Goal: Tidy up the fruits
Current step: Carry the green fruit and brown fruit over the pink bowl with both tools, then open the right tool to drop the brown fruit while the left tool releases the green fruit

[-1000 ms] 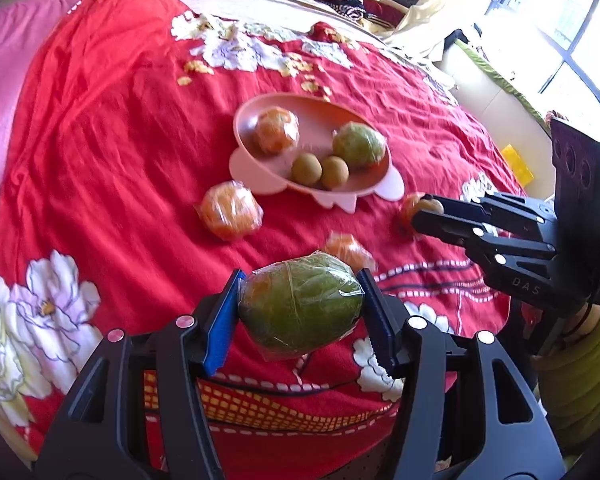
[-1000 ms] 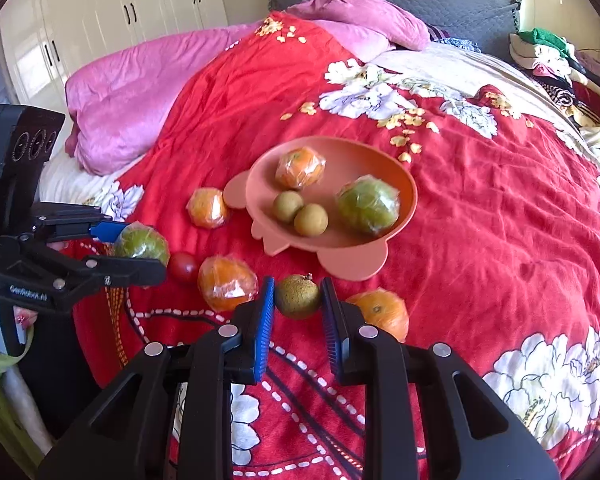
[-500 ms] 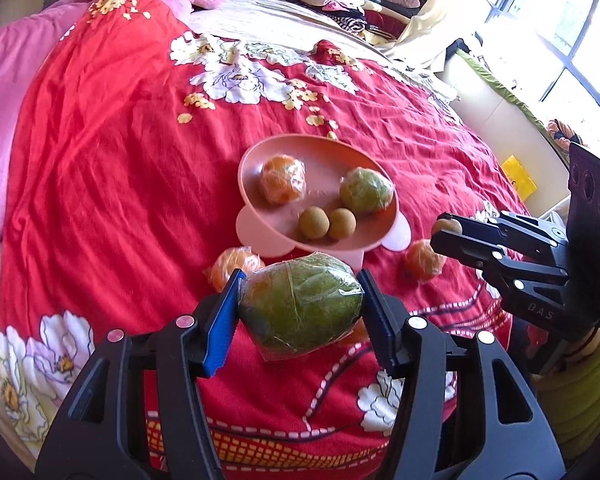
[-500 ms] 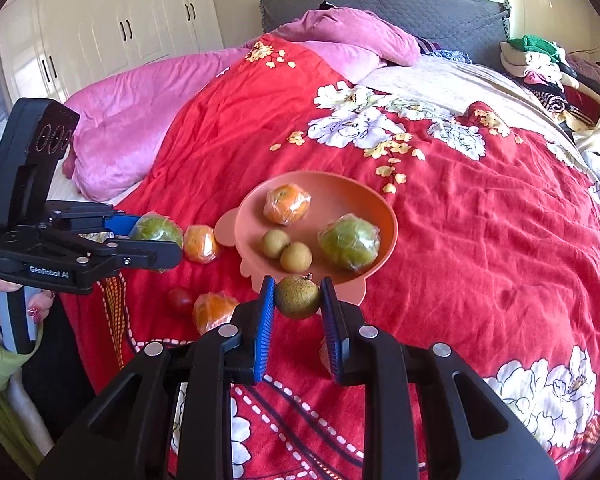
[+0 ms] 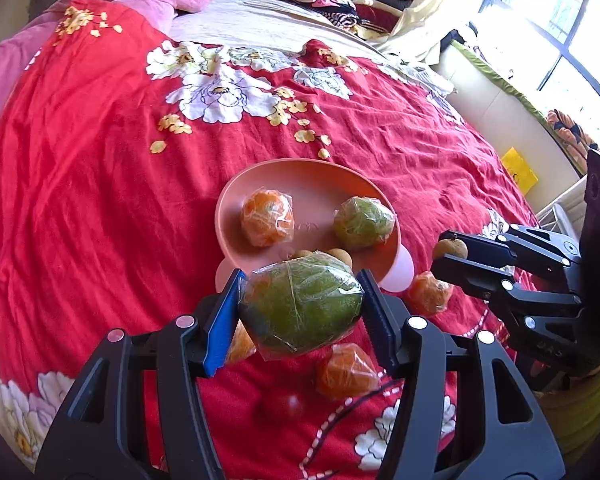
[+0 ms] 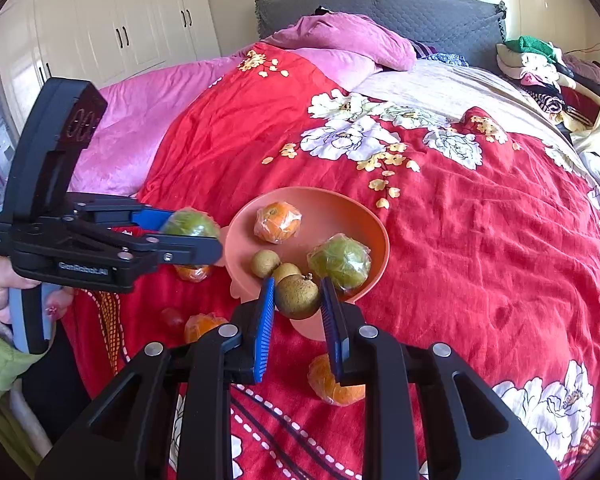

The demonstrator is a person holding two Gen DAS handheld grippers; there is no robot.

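My left gripper is shut on a plastic-wrapped green citrus and holds it above the near rim of the pink plate. It also shows in the right wrist view, left of the plate. My right gripper is shut on a small brown longan over the plate's near edge; it shows in the left wrist view too. The plate holds a wrapped orange, a wrapped green citrus and two longans.
Loose wrapped oranges and a small red fruit lie on the red floral bedspread near the plate. Pink pillows and folded clothes lie at the far end. The bed edge is on the right.
Both grippers have risen and moved forward toward the plate, each still holding its fruit. The green citrus and the longan now hang over the plate's near rim.
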